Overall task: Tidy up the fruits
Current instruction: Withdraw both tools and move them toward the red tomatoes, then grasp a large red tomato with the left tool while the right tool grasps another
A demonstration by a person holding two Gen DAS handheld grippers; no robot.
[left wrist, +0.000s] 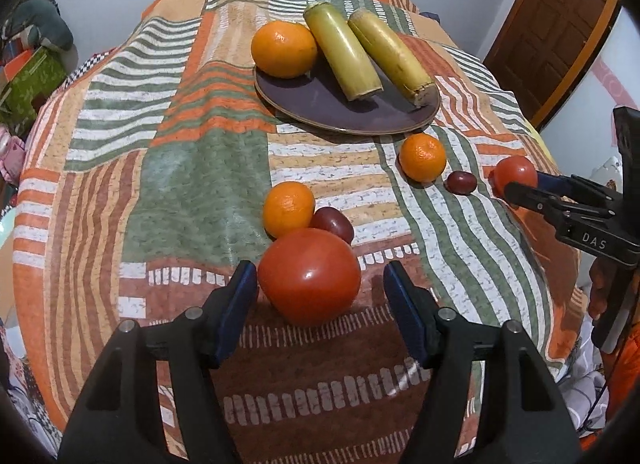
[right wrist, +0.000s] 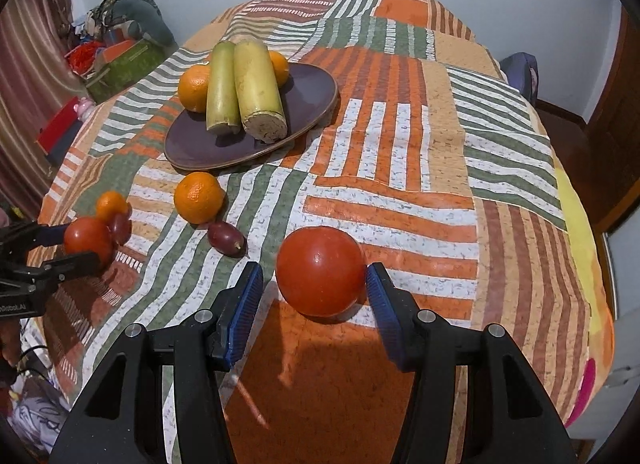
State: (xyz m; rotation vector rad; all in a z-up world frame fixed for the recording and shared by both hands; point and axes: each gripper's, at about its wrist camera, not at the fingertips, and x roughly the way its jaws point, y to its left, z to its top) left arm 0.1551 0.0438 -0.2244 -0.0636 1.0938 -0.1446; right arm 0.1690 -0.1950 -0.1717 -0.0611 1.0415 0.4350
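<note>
A dark purple plate holds an orange and two yellow-green cane pieces. On the cloth lie two small oranges, two dark red plums and two red tomatoes. My left gripper is open around the near tomato, its left pad close to the fruit. My right gripper is open around the other tomato, its right pad touching or almost touching it. Each gripper shows in the other's view, the right one and the left one.
The table is covered by a patterned orange, green and white cloth. Boxes and clutter stand beyond the far left edge. A wooden door is at the far right.
</note>
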